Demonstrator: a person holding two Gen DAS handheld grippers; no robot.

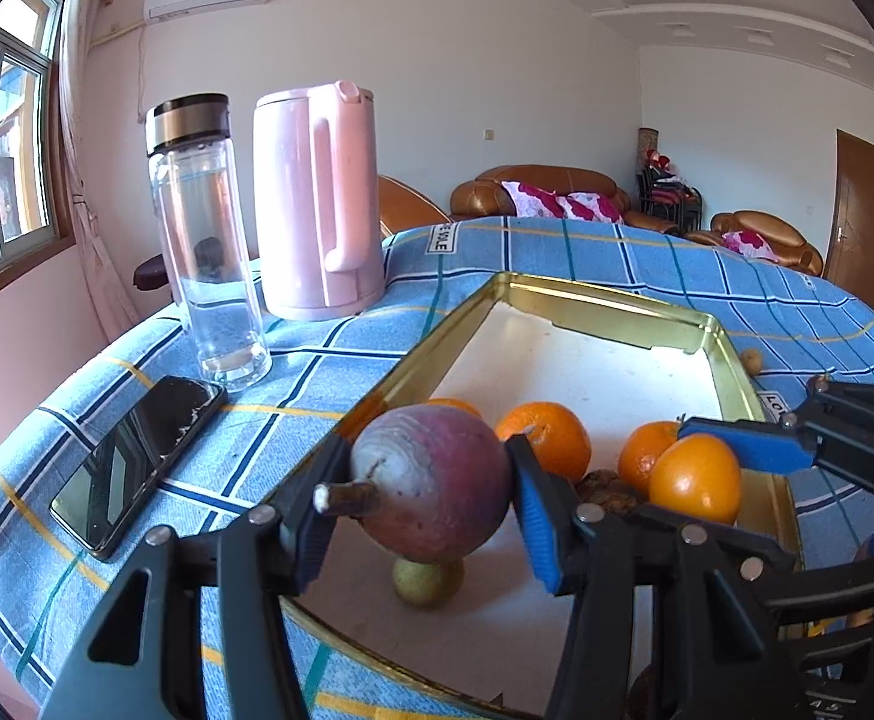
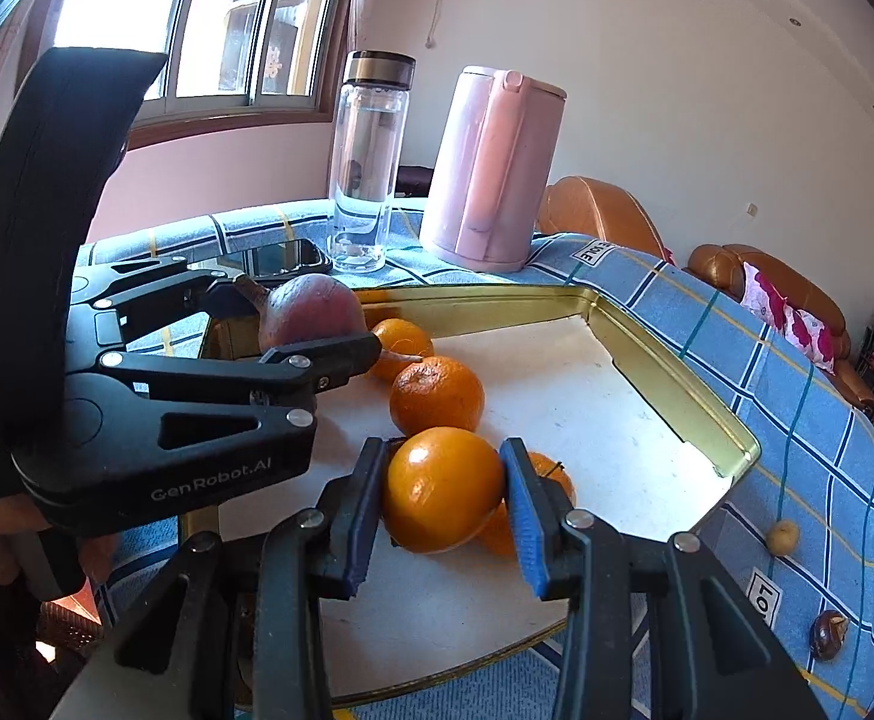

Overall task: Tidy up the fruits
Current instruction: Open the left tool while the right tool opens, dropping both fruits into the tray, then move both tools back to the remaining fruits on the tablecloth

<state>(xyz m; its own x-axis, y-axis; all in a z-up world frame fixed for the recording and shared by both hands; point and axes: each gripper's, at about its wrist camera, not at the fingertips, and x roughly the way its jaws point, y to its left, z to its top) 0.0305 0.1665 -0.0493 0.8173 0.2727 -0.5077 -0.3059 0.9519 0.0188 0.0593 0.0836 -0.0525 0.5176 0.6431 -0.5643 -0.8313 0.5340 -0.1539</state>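
Plainly, "GenRobot.AI" on left gripper (image 2: 293,324) clamping purple fruit (image 2: 308,309), right gripper (image 2: 439,495) clamping orange (image 2: 439,489).

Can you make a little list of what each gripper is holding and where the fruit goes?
left gripper: shut on the purple fruit, held above the tray
right gripper: shut on an orange, over the tray
tray: gold rim, white floor, holds more oranges
behind tray: pink kettle, clear bottle, phone
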